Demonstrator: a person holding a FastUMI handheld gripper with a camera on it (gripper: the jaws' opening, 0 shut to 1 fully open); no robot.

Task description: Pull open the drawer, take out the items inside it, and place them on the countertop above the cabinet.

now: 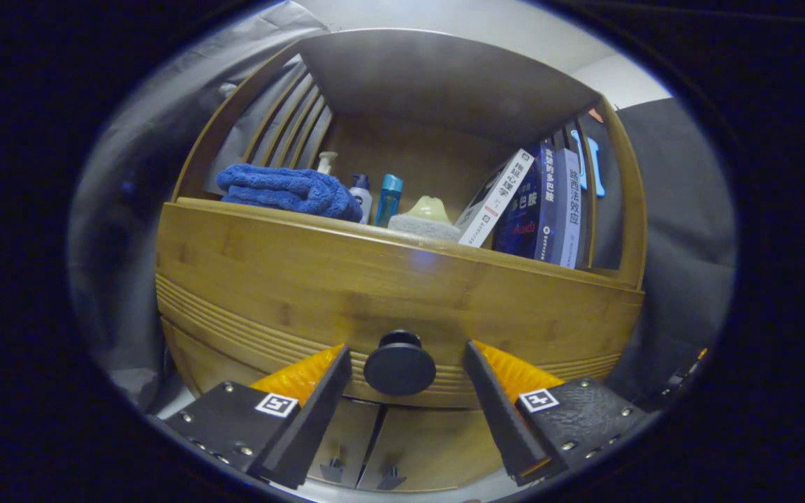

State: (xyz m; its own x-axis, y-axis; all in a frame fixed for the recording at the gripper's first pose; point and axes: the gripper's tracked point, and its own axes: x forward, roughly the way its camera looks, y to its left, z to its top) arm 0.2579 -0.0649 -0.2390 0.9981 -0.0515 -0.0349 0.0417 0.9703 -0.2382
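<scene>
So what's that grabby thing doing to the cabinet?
A person is holding a gripper up to a wooden cabinet. Its two fingers are open, one on each side of the black drawer knob, not squeezing it. The drawer looks shut. On the countertop above sit a blue towel, some bottles and leaning books.

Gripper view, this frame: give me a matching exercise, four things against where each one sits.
Things:
1. drawer knob
2. blue towel
3. books
4. sponge

Places:
A. leaning at the countertop's right end
B. between the open gripper fingers, untouched
C. folded at the countertop's left end
D. mid-countertop, between the bottles and the books

Pairs: 1-B, 2-C, 3-A, 4-D
</scene>
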